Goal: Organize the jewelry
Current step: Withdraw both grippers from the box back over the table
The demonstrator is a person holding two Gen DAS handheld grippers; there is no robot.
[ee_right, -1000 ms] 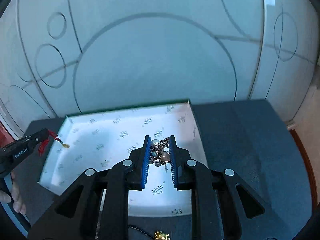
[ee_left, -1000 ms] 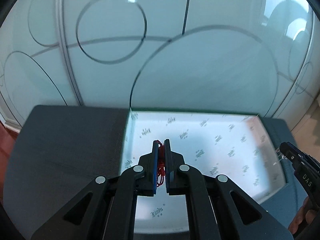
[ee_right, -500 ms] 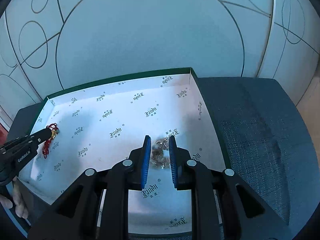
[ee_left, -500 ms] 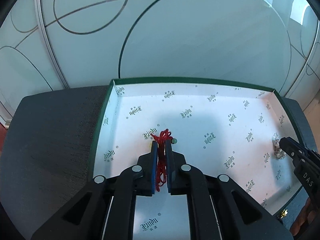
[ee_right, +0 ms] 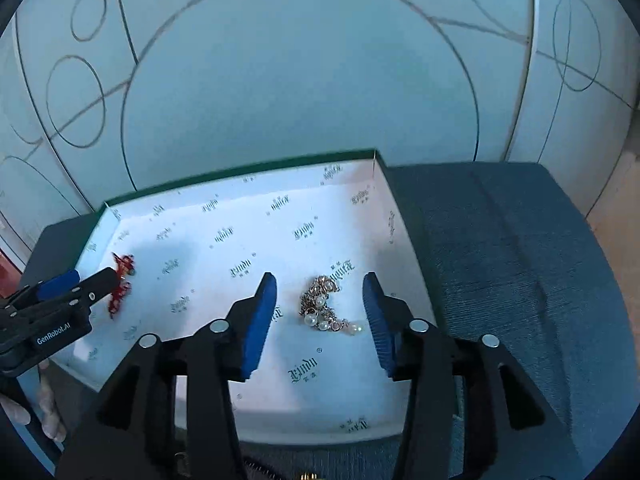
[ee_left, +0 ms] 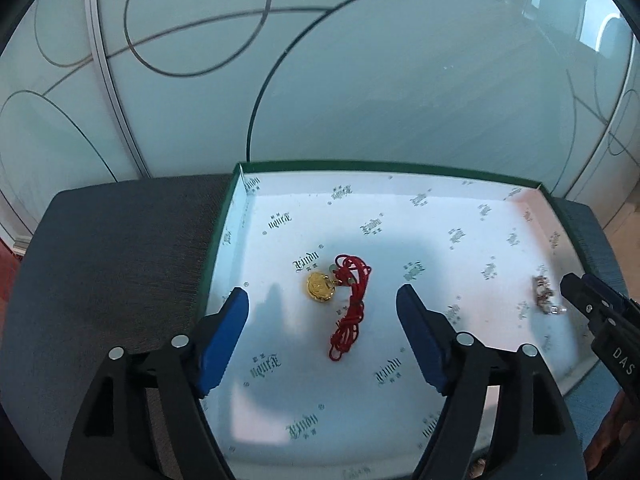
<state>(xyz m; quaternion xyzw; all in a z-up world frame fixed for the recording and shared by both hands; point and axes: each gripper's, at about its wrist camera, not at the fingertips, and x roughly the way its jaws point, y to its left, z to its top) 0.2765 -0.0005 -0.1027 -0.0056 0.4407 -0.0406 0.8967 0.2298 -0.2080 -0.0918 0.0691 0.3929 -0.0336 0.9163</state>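
Note:
A shallow green-edged box (ee_left: 400,166) (ee_right: 240,170) with a white printed lining sits on a dark blue pad. A red cord necklace (ee_left: 352,304) (ee_right: 120,280) with a gold pendant (ee_left: 319,286) lies on the lining at the left. My left gripper (ee_left: 322,298) hangs over it, its jaws opening wide, pads clear of the cord. A pearl and chain necklace (ee_right: 324,310) (ee_left: 542,294) lies at the right of the box. My right gripper (ee_right: 320,286) straddles it, jaws opening, pads not touching it.
The dark blue pad (ee_right: 520,280) (ee_left: 112,260) extends on both sides of the box. Frosted glass panels with dark curved lines (ee_left: 400,80) rise behind. A hand (ee_right: 48,420) holds the left gripper body. Another gold trinket shows at the bottom edge (ee_right: 308,476).
Both grippers lowered into the box and opened. The red cord necklace dropped from the left jaws onto the lining, and the pearl necklace dropped from the right jaws.

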